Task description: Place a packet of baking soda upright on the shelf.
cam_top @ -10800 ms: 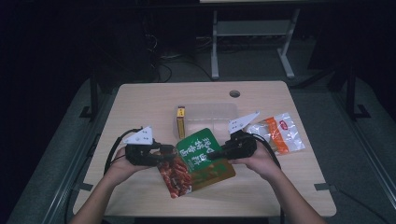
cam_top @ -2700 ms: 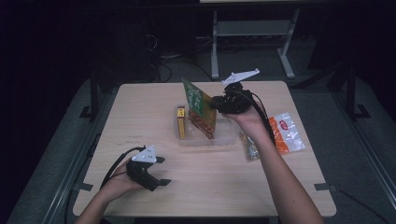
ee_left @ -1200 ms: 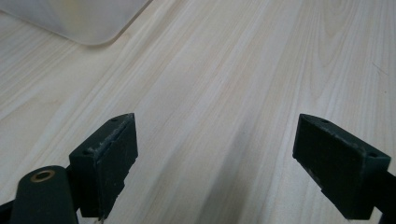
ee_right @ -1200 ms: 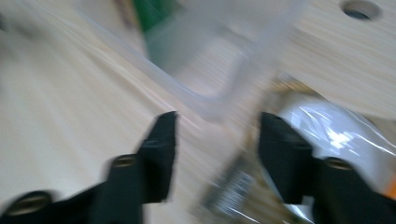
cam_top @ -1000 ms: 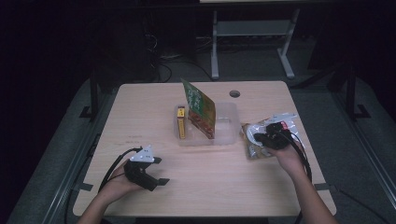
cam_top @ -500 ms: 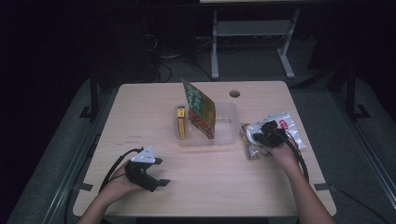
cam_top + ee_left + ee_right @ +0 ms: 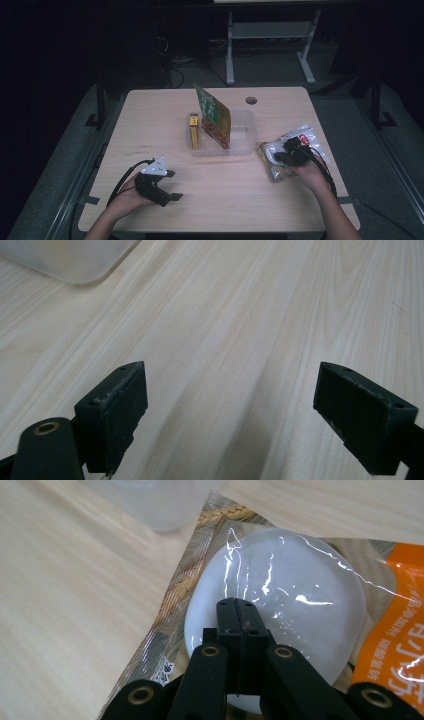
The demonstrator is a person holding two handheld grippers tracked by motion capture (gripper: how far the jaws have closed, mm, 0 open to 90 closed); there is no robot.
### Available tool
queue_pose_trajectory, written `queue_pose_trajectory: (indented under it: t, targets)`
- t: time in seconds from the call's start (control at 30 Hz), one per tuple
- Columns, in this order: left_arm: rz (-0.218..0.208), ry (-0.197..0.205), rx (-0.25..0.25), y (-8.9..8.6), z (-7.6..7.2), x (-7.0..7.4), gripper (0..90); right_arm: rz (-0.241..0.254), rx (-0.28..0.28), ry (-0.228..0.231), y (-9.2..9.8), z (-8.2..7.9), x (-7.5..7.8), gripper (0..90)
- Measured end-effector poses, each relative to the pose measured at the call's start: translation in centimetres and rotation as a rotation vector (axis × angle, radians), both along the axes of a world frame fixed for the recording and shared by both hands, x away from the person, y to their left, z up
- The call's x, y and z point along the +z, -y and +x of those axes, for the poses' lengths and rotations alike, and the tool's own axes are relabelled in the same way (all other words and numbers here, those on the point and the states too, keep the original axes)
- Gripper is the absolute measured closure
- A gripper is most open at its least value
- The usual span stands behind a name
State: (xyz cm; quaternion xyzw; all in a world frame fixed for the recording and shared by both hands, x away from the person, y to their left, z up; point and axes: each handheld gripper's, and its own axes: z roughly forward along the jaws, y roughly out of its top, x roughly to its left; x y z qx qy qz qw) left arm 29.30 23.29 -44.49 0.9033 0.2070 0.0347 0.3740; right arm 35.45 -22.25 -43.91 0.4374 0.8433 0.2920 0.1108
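My right gripper [image 7: 278, 157] is at the table's right side, low over a clear packet holding a round white bun [image 7: 273, 167]. In the right gripper view its jaws [image 7: 236, 606] are pressed together over the bun packet [image 7: 300, 600]; I cannot tell if any film is pinched. My left gripper [image 7: 175, 185] rests near the front left, open, with bare wood between its jaws [image 7: 230, 405]. A green snack bag [image 7: 213, 117] stands upright in a clear plastic container [image 7: 247, 136].
A yellow box [image 7: 193, 131] stands at the container's left end. A red and white packet [image 7: 306, 138] lies behind the bun packet, with an orange wrapper [image 7: 406, 630] beside the bun. A round cable hole [image 7: 251, 100] is at the back.
Earlier both grippers held the green bag; the right one then set it upright in the container and moved to the packets at the right. The left gripper has stayed put.
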Motion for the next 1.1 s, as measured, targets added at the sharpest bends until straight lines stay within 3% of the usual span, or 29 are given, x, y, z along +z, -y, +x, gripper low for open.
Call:
queue_pose_trajectory:
  t: [0.3, 0.63, 1.1]
  targets:
    - [-0.001, 0.006, -0.005, 0.1, 0.1, 0.0, 13.6, -0.022, 0.049, 0.002, -0.3, -2.4, 0.2, 90.0]
    - [-0.006, -0.002, -0.008, 0.1, 0.1, 0.2, 13.6, -0.037, 0.125, -0.006, -1.6, -3.0, 0.3, 90.0]
    - [-0.006, -0.003, -0.011, 0.1, 0.2, 0.1, 13.6, -0.029, 0.281, -0.032, -5.6, -4.5, 0.5, 90.0]
